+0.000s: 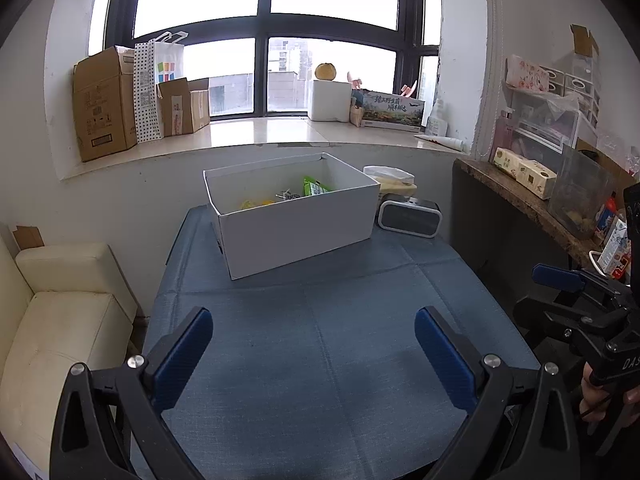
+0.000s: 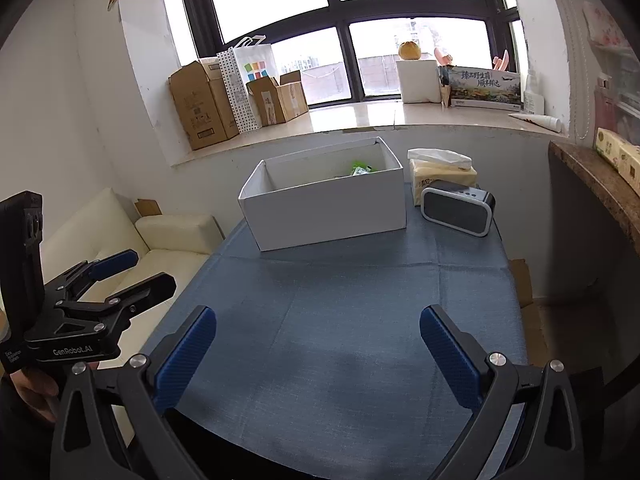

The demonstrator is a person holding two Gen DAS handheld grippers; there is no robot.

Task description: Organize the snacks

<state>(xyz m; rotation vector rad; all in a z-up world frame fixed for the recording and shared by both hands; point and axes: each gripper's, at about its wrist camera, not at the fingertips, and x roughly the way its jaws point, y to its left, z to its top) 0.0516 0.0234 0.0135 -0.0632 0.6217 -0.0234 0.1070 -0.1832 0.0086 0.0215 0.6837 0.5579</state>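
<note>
1. Setting: a room with a large dark-framed window (image 1: 264, 36) and a pale stone windowsill (image 1: 260, 132) carrying brown cardboard boxes (image 1: 104, 104); a cream leather sofa (image 1: 60, 320) stands at the left of the bench.
2. Work surface: the bench is covered by a creased blue-grey cloth (image 1: 328, 340).
3. Container: an open white rectangular cardboard box (image 1: 296, 224) rests at the far end of the cloth.
4. Task items: a green snack packet (image 1: 314, 188) and yellow snack packets (image 1: 254, 204) lie inside the white box; a dark item between them is too small to identify.
5. Neighbouring items: a grey-fronted black speaker (image 1: 410, 218) stands just right of the box, with a yellow tissue pack (image 2: 444, 172) behind it.
6. Left tool (image 1: 314, 340): blue-padded fingers spread wide, holding nothing, above the near cloth.
7. Right tool (image 2: 318, 340): fingers likewise spread wide and empty, beside the left tool.
</note>
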